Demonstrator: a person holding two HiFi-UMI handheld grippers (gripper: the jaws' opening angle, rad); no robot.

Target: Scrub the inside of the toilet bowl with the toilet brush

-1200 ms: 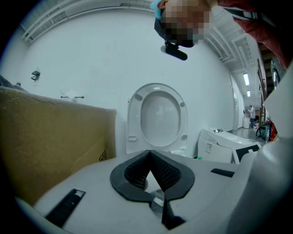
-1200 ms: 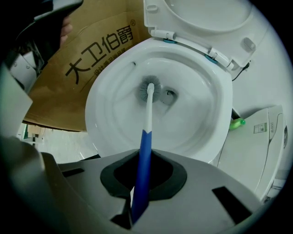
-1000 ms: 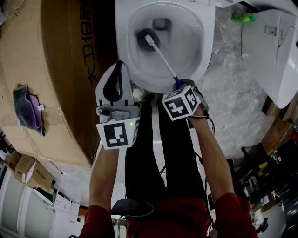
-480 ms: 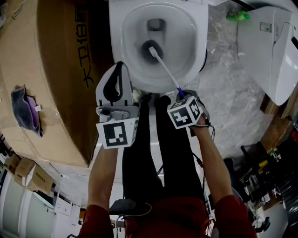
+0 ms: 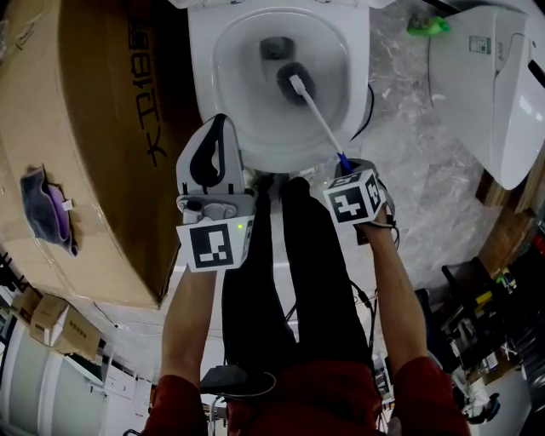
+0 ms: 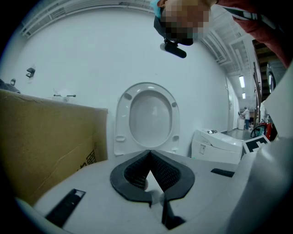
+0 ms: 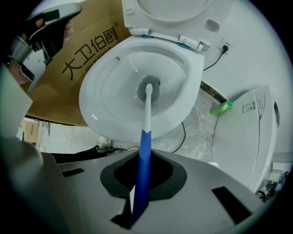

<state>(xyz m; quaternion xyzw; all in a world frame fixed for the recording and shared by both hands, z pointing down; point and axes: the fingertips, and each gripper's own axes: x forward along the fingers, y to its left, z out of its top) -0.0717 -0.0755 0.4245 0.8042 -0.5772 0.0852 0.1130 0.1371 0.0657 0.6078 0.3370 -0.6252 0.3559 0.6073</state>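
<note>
The white toilet bowl (image 5: 203,102) is open at the top of the head view. The toilet brush's dark bristle head (image 5: 295,83) rests low inside the bowl, just right of the drain. Its white shaft slants down to the blue grip (image 5: 342,161), which my right gripper (image 5: 347,173) is shut on at the bowl's front rim. In the right gripper view the blue grip (image 7: 143,169) runs out between the jaws to the brush head (image 7: 149,89) in the bowl (image 7: 97,103). My left gripper (image 5: 215,128) is shut with nothing in it, left of the bowl's front.
A large cardboard box (image 5: 94,145) stands close on the left, with a purple cloth (image 5: 47,209) on it. A second white toilet unit (image 5: 494,85) and a green bottle (image 5: 424,25) are at the right. The raised lid (image 6: 149,116) stands behind the bowl. The person's legs (image 5: 281,272) stand before it.
The brush head has swept from the left of the bowl across to the right of the drain. My right gripper shifted right with it; the left one stayed still.
</note>
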